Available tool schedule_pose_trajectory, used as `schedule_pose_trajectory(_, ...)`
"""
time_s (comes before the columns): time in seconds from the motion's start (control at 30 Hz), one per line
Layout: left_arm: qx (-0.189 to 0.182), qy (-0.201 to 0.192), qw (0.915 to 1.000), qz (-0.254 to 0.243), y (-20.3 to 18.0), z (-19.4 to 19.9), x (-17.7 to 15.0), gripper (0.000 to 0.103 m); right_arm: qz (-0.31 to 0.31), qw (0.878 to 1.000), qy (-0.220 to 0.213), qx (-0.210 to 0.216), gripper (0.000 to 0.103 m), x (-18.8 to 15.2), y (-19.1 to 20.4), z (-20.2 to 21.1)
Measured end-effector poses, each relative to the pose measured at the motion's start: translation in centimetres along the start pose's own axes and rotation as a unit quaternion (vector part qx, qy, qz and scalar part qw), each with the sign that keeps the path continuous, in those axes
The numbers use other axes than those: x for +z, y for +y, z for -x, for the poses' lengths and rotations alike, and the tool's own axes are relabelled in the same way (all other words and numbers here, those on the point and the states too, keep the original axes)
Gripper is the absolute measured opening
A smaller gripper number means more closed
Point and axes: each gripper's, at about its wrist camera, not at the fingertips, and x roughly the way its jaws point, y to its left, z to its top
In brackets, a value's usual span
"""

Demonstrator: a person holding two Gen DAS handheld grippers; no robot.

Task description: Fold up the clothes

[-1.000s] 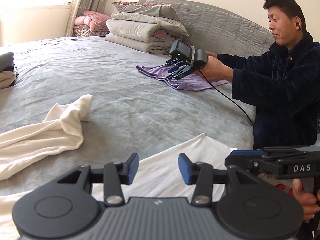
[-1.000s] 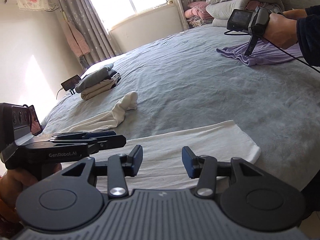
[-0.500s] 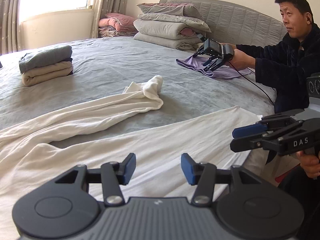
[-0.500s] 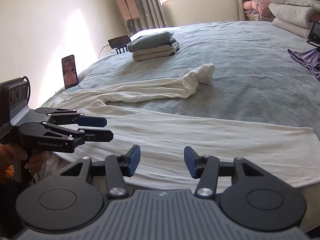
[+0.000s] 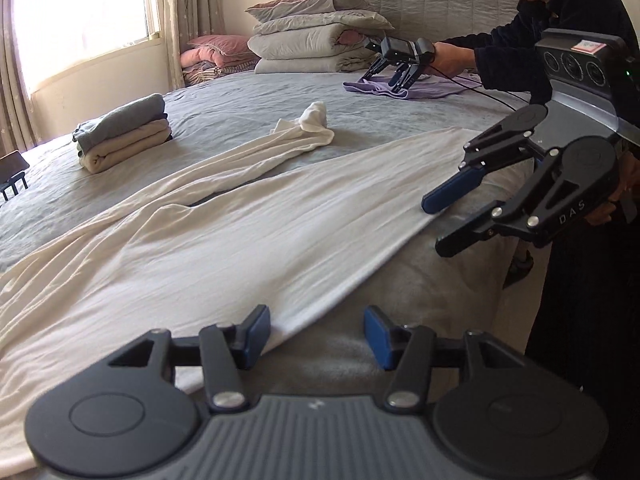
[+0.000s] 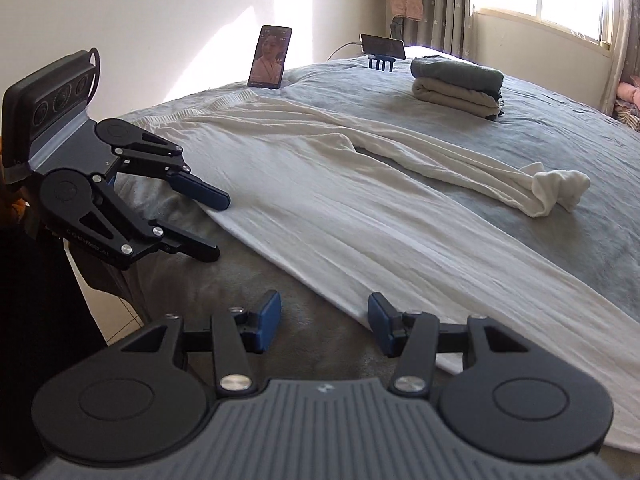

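- Grippers held by the operator: two. The left gripper [image 5: 316,334] has its jaws parted and opening, nothing pinched; the near hem of the white trousers [image 5: 224,240] runs just past its left pad.
- The right gripper [image 6: 322,330] stands with fingers spread, nothing between them; the hem passes just beside its right pad.
- In the left wrist view the right gripper [image 5: 448,226] shows at 3 o'clock, one finger above the hem, one below, apart.
- White trousers: one, spread flat on the grey bed [image 5: 240,128], one leg along the near edge, the other running to 12 o'clock and ending in a bunched cuff [image 5: 316,120].
- Folded garments: one stack of folded clothes [image 5: 124,136] at 10 o'clock, well apart from the trousers.
- Phones: two, a standing phone [image 6: 269,57] and a phone on a stand [image 6: 382,49], at the far bed edge in the right wrist view.
- A second person [image 5: 560,28] at 1 o'clock works a third gripper [image 5: 394,74] over a purple garment [image 5: 416,89].
- Stacked quilts [image 5: 316,36] at 12 o'clock against the headboard.
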Motion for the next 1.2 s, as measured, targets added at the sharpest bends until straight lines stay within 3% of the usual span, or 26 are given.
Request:
schedule_pose_trajectory(0.1, 0.021, -0.008, 0.9997, -0.013, 0.4, 0.9, -0.9, 0.049, 0.015, 1.000, -0.001, -0.014, 0.051, 0.2, 0.3, -0.5)
schedule_pose_trajectory(0.2, 0.048, -0.015, 0.9985, -0.022, 0.9, 1.3, -1.7, 0.045, 0.027, 0.999, -0.003, -0.024, 0.041, 0.1, 0.5, -1.0)
schedule_pose_trajectory(0.23, 0.055, -0.016, 0.9980, -0.026, 1.1, 1.4, -1.8, 0.038, 0.029, 0.999, -0.003, -0.027, 0.032, 0.1, 0.5, -1.0)
schedule_pose_trajectory(0.33, 0.076, -0.013, 0.9963, -0.038, 1.2, 1.5, -1.9, 0.001, 0.036, 0.999, -0.002, -0.034, 0.004, 0.1, 0.5, -1.3)
schedule_pose_trajectory(0.4, 0.077, -0.014, 0.9959, -0.045, 1.3, 1.8, -2.1, 0.001, 0.035, 0.999, -0.001, -0.030, 0.001, 0.0, 0.5, -1.2)
schedule_pose_trajectory(0.73, 0.046, -0.005, 0.9979, -0.046, 1.6, 2.9, -2.8, 0.001, 0.049, 0.998, 0.019, 0.014, 0.000, -0.7, 1.1, -0.3)
schedule_pose_trajectory(0.87, 0.053, -0.018, 0.9971, -0.051, 1.2, 2.8, -2.6, 0.008, 0.057, 0.998, 0.019, 0.011, 0.001, -0.7, 1.5, -0.3)
schedule_pose_trajectory(0.93, 0.045, -0.024, 0.9972, -0.054, 0.8, 2.7, -2.3, 0.009, 0.058, 0.998, 0.011, 0.005, 0.013, -0.7, 1.6, 0.1)
schedule_pose_trajectory(1.0, 0.031, -0.029, 0.9976, -0.054, 0.4, 2.6, -2.0, 0.015, 0.067, 0.998, 0.007, -0.001, 0.016, -0.8, 1.8, 0.5)
schedule_pose_trajectory(1.07, 0.019, -0.031, 0.9975, -0.061, -0.3, 2.1, -1.6, 0.027, 0.074, 0.997, 0.005, -0.005, 0.023, -0.8, 1.9, 0.8)
schedule_pose_trajectory(1.13, 0.003, -0.032, 0.9972, -0.067, -0.9, 1.6, -1.0, 0.028, 0.082, 0.997, 0.002, -0.010, 0.039, -0.6, 1.9, 1.0)
schedule_pose_trajectory(1.2, -0.011, -0.037, 0.9974, -0.061, -0.8, 1.3, 0.0, 0.028, 0.089, 0.996, 0.000, -0.016, 0.039, -0.4, 1.9, 1.2)
